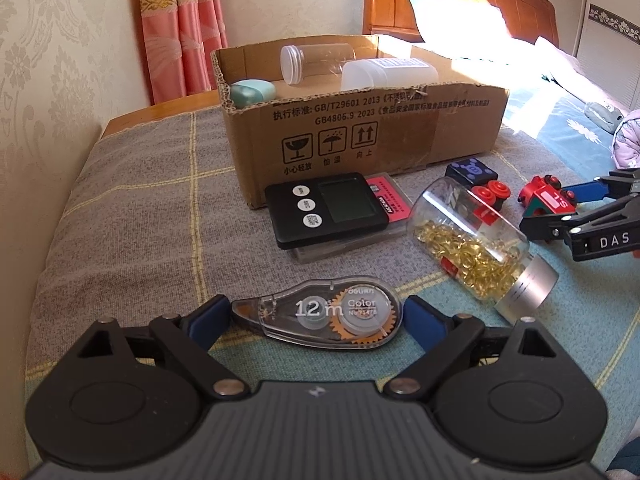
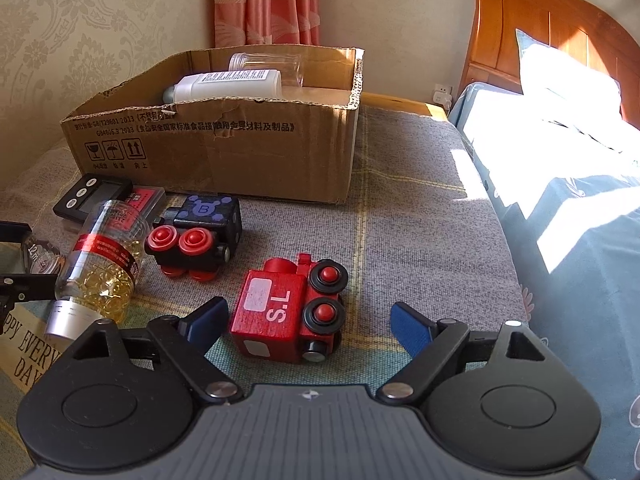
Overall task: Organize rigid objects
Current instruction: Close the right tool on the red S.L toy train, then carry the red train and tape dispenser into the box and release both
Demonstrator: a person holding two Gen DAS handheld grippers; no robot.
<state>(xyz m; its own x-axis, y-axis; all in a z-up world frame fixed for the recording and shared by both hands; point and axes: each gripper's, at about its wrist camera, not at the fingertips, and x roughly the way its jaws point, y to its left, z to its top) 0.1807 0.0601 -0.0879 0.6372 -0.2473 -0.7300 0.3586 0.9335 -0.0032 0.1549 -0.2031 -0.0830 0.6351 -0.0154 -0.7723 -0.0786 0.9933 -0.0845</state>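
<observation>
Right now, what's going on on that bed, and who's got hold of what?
Small items are being sorted into the cardboard box. Neither gripper holds anything. The left gripper is open around the correction tape, still lying on the blanket. The right gripper is open around the red toy train, also resting there. Two clear jars, a white bottle and a teal item are already boxed. The timer, eyelet jar and black toy train remain outside.

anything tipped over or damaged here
Yes. The red train and black train lie on their sides, wheels sideways. The jar of gold rings lies flat, lid on, nothing spilled. The box rim is torn.
</observation>
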